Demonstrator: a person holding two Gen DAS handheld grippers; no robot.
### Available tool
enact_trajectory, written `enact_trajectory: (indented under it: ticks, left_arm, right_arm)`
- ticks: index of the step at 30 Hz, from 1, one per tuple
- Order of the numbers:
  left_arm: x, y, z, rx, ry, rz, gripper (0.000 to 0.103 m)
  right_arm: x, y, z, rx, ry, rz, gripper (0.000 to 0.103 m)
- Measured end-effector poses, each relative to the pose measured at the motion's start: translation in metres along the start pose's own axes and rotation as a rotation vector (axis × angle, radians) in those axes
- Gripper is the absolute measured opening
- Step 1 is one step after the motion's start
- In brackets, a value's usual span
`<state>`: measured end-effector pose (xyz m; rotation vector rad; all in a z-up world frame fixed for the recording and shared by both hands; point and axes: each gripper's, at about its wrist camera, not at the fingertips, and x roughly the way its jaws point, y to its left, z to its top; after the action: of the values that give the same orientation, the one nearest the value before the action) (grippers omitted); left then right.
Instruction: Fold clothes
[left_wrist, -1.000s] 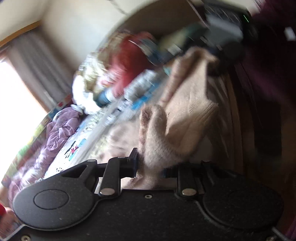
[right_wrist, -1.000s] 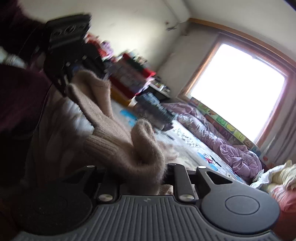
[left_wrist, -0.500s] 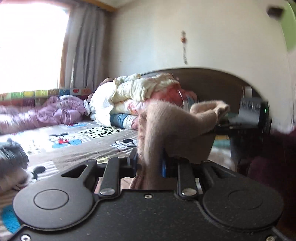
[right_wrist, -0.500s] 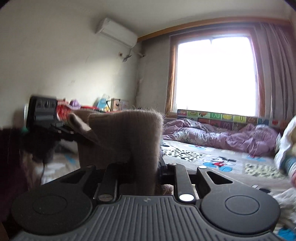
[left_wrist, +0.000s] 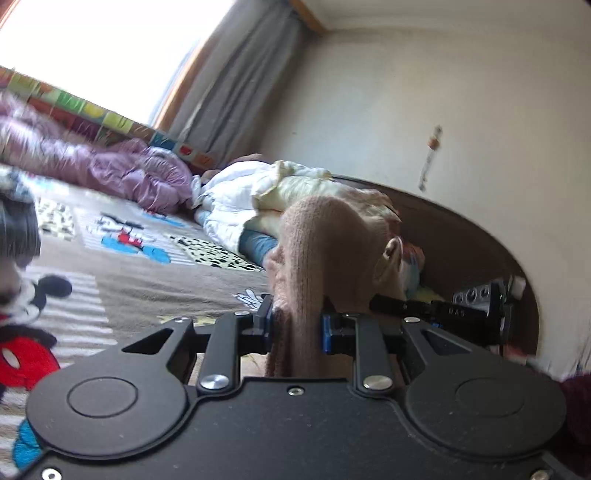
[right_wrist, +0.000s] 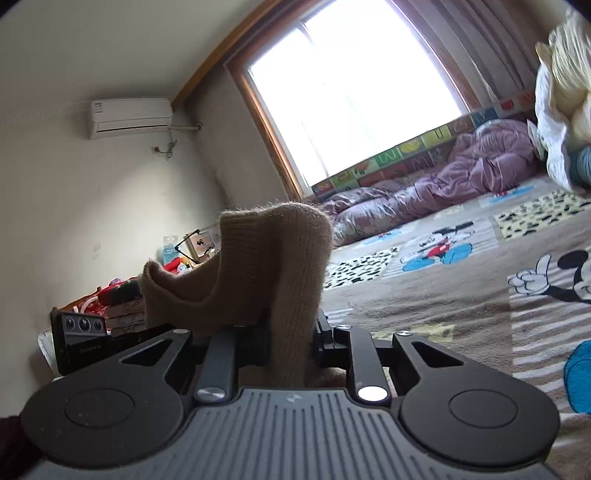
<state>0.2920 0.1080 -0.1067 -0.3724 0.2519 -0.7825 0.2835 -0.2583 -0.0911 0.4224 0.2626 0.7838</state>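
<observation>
Tan sweater (left_wrist: 325, 251) up in the air over bed (right_wrist: 461, 295) | left gripper (left_wrist: 297, 325) and right gripper (right_wrist: 291, 332) both pinch it tight | views tipped since a moment ago (swinging it) | fold unfinished, I think

Black gripper (left_wrist: 297, 325) body, silver screws

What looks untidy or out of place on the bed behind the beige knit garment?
The beige knit garment is bunched in both grippers, left gripper and right gripper, not spread flat. Behind it, a purple quilt lies crumpled under the window, and white bedding is heaped by the headboard.
</observation>
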Motion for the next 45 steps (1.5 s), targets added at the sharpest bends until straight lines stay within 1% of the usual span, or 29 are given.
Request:
enact_trajectory:
  ticks: [3, 5, 11, 16, 20, 23, 26, 28, 29, 30, 31, 33, 34, 35, 37, 39, 41, 42, 44, 45]
  left_arm:
    - [0.012, 0.021, 0.000, -0.074, -0.003, 0.006, 0.022]
    - [0.020, 0.035, 0.000, -0.124, -0.006, 0.010, 0.022]
    - [0.035, 0.056, -0.009, -0.229, 0.088, 0.071, 0.022]
    - [0.046, 0.073, -0.020, -0.311, 0.157, 0.134, 0.022]
    - [0.050, 0.079, -0.023, -0.343, 0.184, 0.169, 0.023]
    - [0.052, 0.083, -0.026, -0.366, 0.204, 0.196, 0.026]
    - [0.055, 0.088, -0.028, -0.384, 0.222, 0.220, 0.032]
    - [0.053, 0.090, -0.028, -0.397, 0.217, 0.234, 0.040]
    - [0.052, 0.092, -0.028, -0.404, 0.214, 0.241, 0.042]
    - [0.049, 0.093, -0.027, -0.410, 0.202, 0.256, 0.049]
    - [0.047, 0.093, -0.025, -0.417, 0.190, 0.272, 0.052]
    - [0.035, 0.096, -0.020, -0.441, 0.140, 0.269, 0.051]
    - [0.028, 0.095, -0.016, -0.432, 0.111, 0.281, 0.051]
    - [0.022, 0.091, -0.010, -0.402, 0.085, 0.289, 0.051]
    - [0.020, 0.072, 0.001, -0.291, 0.065, 0.279, 0.051]
    - [0.019, 0.053, 0.012, -0.175, 0.048, 0.267, 0.052]
    - [0.033, 0.030, 0.016, -0.013, 0.079, 0.269, 0.052]
    - [0.042, 0.021, 0.014, 0.064, 0.105, 0.273, 0.052]
    - [0.060, 0.009, 0.008, 0.197, 0.160, 0.292, 0.051]
    - [0.067, 0.007, 0.004, 0.238, 0.185, 0.296, 0.051]
  right_arm:
    - [0.017, -0.016, 0.002, 0.042, 0.026, -0.014, 0.023]
    - [0.027, -0.030, 0.001, 0.101, 0.046, -0.021, 0.023]
    - [0.053, -0.078, -0.017, 0.318, 0.112, -0.035, 0.023]
    - [0.060, -0.093, -0.032, 0.402, 0.152, -0.063, 0.023]
    - [0.064, -0.097, -0.037, 0.425, 0.165, -0.088, 0.023]
    - [0.063, -0.100, -0.041, 0.444, 0.167, -0.110, 0.023]
    - [0.065, -0.102, -0.045, 0.447, 0.184, -0.151, 0.023]
    - [0.065, -0.102, -0.046, 0.441, 0.188, -0.174, 0.023]
    - [0.066, -0.100, -0.046, 0.430, 0.184, -0.181, 0.023]
    - [0.066, -0.098, -0.045, 0.414, 0.181, -0.191, 0.025]
    - [0.065, -0.095, -0.043, 0.392, 0.173, -0.210, 0.029]
    - [0.060, -0.087, -0.035, 0.332, 0.150, -0.252, 0.029]
    - [0.056, -0.083, -0.031, 0.297, 0.135, -0.275, 0.029]
    - [0.050, -0.078, -0.026, 0.254, 0.111, -0.300, 0.029]
    - [0.040, -0.067, -0.017, 0.158, 0.071, -0.339, 0.029]
    - [0.040, -0.051, -0.012, 0.017, 0.060, -0.331, 0.029]
    - [0.042, -0.036, -0.009, -0.118, 0.056, -0.320, 0.029]
    - [0.047, -0.031, -0.010, -0.175, 0.074, -0.312, 0.029]
    - [0.058, -0.024, -0.015, -0.257, 0.108, -0.301, 0.029]
    - [0.063, -0.024, -0.018, -0.282, 0.126, -0.294, 0.029]
